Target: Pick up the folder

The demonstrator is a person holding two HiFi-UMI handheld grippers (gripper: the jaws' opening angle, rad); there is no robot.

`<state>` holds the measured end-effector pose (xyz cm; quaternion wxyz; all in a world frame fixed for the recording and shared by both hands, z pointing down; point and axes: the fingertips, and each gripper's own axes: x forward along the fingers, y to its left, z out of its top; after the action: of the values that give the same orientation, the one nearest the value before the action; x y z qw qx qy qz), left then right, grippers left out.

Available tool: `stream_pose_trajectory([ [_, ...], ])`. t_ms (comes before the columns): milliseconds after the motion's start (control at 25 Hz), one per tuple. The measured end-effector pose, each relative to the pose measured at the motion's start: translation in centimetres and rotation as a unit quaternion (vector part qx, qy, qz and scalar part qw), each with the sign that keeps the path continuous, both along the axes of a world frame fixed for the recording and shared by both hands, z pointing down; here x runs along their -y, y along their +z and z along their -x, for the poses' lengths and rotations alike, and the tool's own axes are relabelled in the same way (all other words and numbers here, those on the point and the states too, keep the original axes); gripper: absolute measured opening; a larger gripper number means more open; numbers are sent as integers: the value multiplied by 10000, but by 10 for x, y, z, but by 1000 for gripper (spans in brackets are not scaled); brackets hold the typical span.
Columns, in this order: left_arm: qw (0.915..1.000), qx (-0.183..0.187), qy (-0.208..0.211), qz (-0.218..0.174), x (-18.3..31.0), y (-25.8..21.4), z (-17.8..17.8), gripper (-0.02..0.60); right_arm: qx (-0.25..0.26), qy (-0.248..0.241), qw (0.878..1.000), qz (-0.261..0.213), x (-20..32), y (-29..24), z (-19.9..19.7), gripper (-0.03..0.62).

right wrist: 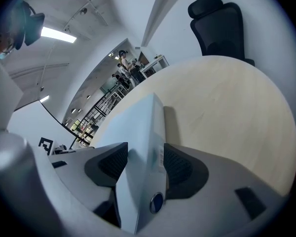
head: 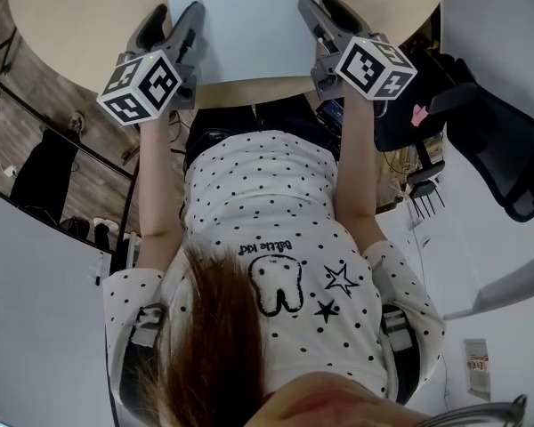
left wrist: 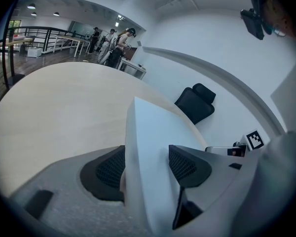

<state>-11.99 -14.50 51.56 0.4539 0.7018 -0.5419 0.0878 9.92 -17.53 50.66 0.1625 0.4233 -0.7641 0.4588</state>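
While the round table [head: 71, 25] lies under it, the pale folder [head: 240, 25] sits over the near edge, held at 2 sides. The left gripper [head: 172, 23] clamps its left edge and the right gripper [head: 325, 14] its right edge, with pads [left wrist: 181, 165] pressing both faces.

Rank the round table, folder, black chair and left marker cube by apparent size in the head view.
1. Round table.
2. Folder and black chair: too alike to rank.
3. Left marker cube, smallest despite being nearest the camera.

Two grippers (left gripper [head: 176, 16], right gripper [head: 322, 7]), one folder [head: 242, 25], one table [head: 71, 16], one chair [head: 498, 140].
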Motion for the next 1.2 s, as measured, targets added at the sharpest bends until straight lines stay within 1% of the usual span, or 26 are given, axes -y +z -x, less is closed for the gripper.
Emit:
stream_pose_trajectory([
  [120, 10000, -51, 36, 35, -1, 2, -2, 272, 64, 35, 9999, 69, -1, 2, -1, 242],
  [360, 9999, -131, 84, 62, 0, 3, -8, 272, 300, 28, 9994, 172, -2, 3, 2, 238],
  [440, 9999, -117, 75, 56, 0, 3, -9, 272, 330, 15, 9993, 163, -3, 3, 3, 223],
  [640, 9999, -74, -11, 96, 2, 6, -8, 272, 326, 34, 9994, 140, -2, 5, 4, 221],
  [800, 9997, 78, -90, 192, 2, 8, -11, 273, 329, 115, 9992, 194, -2, 7, 2, 221],
  [960, 9993, -141, -166, 313, -1, 12, -9, 278, 314, 99, 9993, 183, -3, 9, 3, 221],
  [1200, 9992, -195, -170, 292, 0, 10, -9, 278, 443, 134, 9986, 239, -3, 10, 2, 221],
])
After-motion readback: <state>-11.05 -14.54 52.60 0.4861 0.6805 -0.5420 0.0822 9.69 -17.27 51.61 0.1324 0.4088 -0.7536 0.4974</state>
